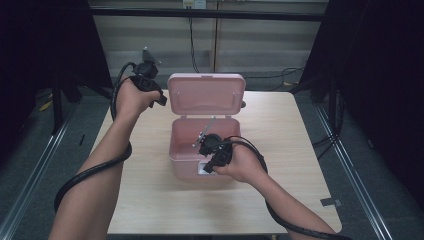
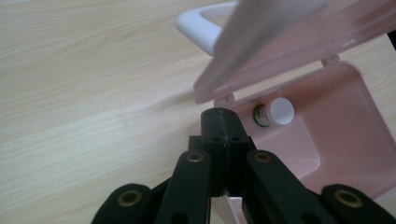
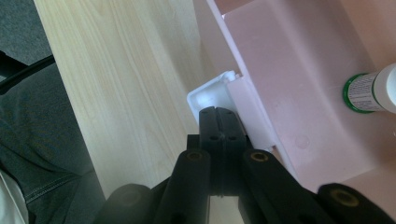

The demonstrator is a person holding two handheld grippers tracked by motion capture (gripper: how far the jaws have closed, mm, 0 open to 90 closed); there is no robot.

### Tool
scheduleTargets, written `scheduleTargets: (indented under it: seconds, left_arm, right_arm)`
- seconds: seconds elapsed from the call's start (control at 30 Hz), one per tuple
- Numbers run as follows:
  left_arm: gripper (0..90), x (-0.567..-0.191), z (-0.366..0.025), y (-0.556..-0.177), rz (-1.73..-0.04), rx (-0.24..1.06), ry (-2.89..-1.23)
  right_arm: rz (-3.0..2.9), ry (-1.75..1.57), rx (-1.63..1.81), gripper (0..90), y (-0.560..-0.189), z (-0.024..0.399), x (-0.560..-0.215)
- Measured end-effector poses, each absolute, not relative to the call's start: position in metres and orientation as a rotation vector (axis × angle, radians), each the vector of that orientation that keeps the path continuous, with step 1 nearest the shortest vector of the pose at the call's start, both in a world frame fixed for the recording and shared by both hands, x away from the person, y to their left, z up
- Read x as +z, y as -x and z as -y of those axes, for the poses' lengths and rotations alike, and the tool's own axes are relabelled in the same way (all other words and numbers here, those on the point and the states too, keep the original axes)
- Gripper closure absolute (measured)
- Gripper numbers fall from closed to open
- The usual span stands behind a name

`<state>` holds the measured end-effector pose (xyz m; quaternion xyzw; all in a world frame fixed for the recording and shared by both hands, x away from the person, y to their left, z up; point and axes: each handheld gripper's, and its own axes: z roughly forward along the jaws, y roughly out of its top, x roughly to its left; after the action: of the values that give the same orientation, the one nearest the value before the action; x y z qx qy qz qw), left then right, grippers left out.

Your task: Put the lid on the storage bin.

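the right claw (image 3: 219,114), closed on nothing, rests at the white latch (image 3: 210,93) of the open pink plastic box (image 1: 186,150); the left claw (image 2: 223,119), also closed, hovers beside its raised lid (image 1: 206,95).

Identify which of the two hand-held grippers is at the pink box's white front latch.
The right hand-held gripper: its shut jaws sit at the white latch on the pink box; the left hand-held gripper is beside the raised lid.

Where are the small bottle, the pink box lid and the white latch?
small bottle (image 2: 275,112), left gripper view, white cap.
pink box lid (image 1: 206,94), high view, inner face.
white latch (image 3: 210,95), right gripper view, top edge.
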<state>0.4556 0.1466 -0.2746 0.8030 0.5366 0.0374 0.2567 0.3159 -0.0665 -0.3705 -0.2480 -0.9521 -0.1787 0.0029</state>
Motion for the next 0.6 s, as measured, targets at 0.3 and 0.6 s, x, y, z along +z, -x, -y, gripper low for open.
scheduleTargets:
  seconds: [0.3, 0.6]
  left_arm:
    - [90.0, -0.266, -0.15, -0.498, -1.449, 0.077, -2.077]
    - [90.0, -0.262, -0.139, -0.505, -1.394, 0.01, -2.113]
  right_arm:
    - [2.945, 0.769, -0.589, 90.0, -0.319, 0.069, -0.372]
    - [2.934, 0.751, -0.593, 90.0, -0.323, 0.069, -0.372]
